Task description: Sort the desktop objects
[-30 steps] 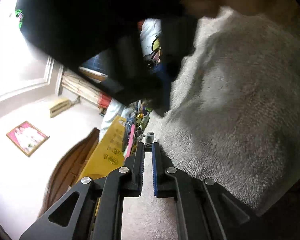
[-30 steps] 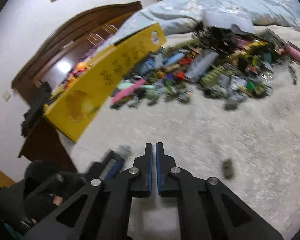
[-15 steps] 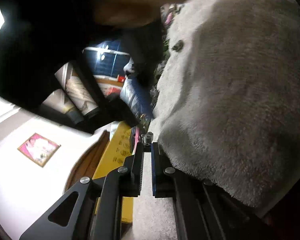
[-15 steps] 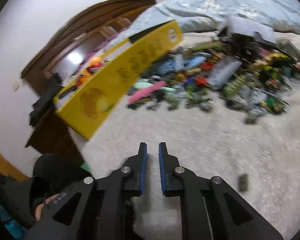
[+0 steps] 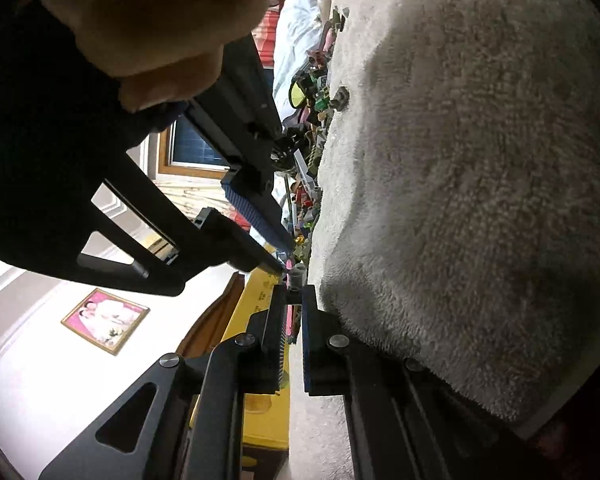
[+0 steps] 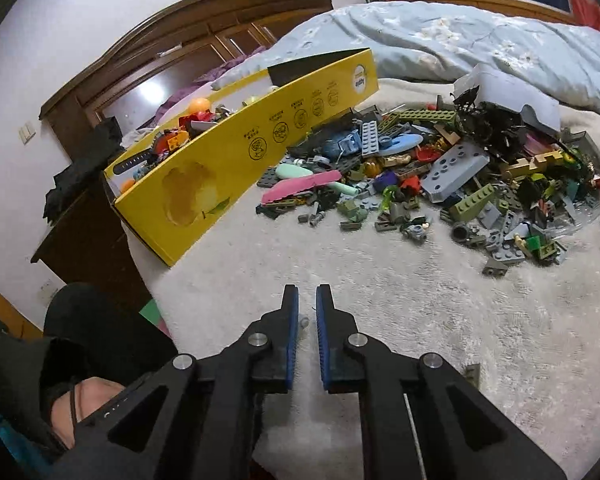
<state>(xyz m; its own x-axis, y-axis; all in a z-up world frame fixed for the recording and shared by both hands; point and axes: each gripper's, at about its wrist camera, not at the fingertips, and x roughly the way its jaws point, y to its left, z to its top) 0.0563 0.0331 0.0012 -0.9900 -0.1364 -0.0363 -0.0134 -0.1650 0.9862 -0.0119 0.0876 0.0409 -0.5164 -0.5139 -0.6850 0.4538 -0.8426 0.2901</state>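
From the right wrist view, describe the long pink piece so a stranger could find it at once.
Start at the long yellow box lying on the pale carpet. Just off its near long side, at the left edge of the brick pile, lies the pink piece: a flat, tapered pink strip, longer than nearly everything around it.

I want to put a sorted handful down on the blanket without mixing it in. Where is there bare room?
Bare blanket lies between the right gripper and the brick pile, and beside the yellow box front. Only stray pieces dot the right edge. Crowded: the pile itself, which runs up to the box.
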